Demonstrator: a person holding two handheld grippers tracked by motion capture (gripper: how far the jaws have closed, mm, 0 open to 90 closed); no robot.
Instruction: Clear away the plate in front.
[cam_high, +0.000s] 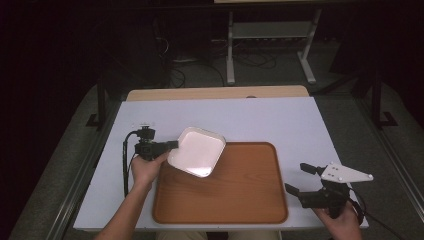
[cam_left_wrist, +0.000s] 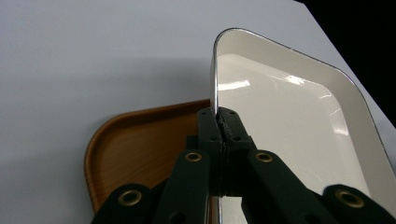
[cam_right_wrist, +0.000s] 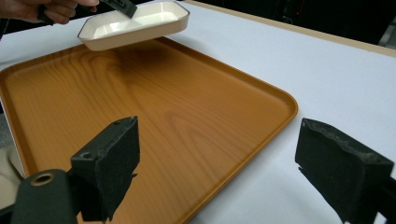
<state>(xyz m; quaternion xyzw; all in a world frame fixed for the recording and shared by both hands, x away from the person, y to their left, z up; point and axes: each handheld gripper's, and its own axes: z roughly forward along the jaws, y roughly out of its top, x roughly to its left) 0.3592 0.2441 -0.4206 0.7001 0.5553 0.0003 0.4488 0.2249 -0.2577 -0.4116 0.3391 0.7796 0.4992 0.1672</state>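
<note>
A white square dish (cam_high: 196, 152) hangs in the air over the far left corner of the brown wooden tray (cam_high: 240, 200). My left gripper (cam_high: 173, 145) is shut on the dish's left rim (cam_left_wrist: 215, 84), its two jaws pinched together on the thin edge. In the right gripper view the dish (cam_right_wrist: 135, 23) floats above the tray (cam_right_wrist: 154, 107) at the top left, with the other hand behind it. My right gripper (cam_high: 301, 179) stands open just off the tray's right edge, above the white table, nothing between its jaws (cam_right_wrist: 219, 163).
The tray lies on a white table top (cam_high: 260, 120) with a wooden strip (cam_high: 215, 93) along its far edge. Behind the table stand a metal frame (cam_high: 270, 45) and cables on a dark floor. Bare white table lies left of and beyond the tray.
</note>
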